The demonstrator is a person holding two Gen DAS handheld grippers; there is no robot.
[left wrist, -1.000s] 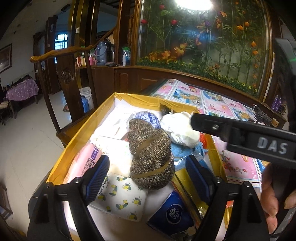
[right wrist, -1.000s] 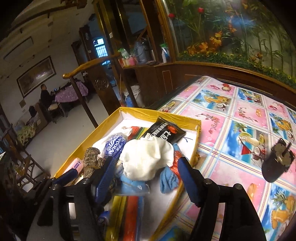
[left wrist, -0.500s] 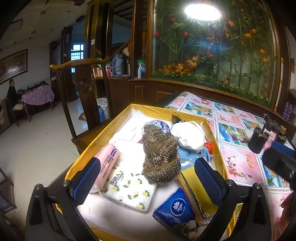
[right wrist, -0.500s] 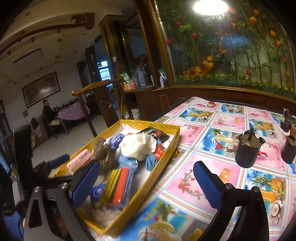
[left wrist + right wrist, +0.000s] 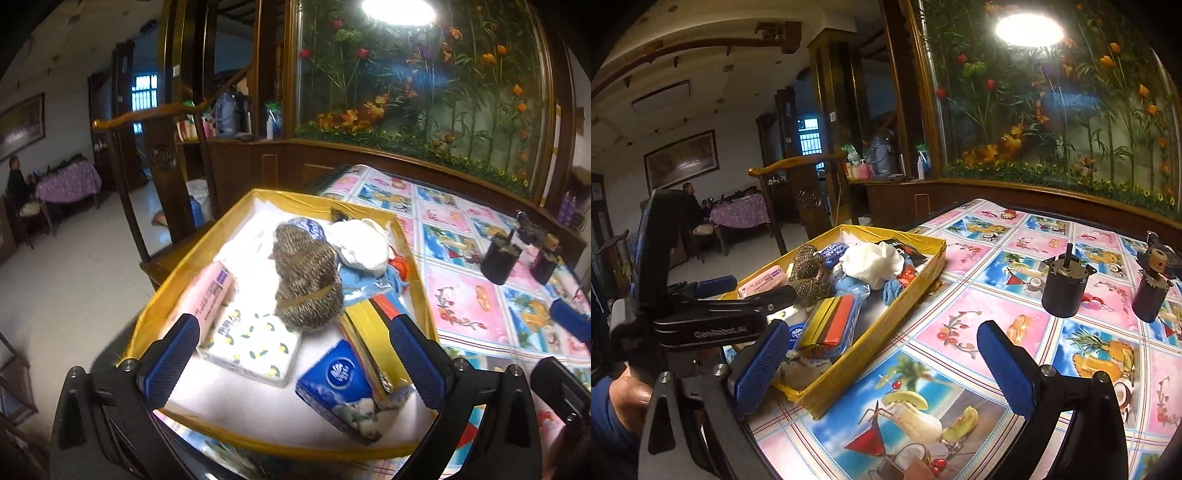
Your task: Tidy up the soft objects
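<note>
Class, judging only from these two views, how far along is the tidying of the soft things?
Done: the speckled brown knit roll, white crumpled cloth and lemon-print tissue pack lie in the yellow-walled tray. In hand: nothing; the left tongs and right tongs are open and empty. Left: no soft items show on the fruit-print tablecloth, so perhaps only neatening.

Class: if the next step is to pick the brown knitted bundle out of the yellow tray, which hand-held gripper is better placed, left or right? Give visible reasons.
Left, probably. The left hand-held gripper is open over the yellow tray, the brown knitted bundle just ahead. The right hand-held gripper, also open, faces the tablecloth beside it.
</note>
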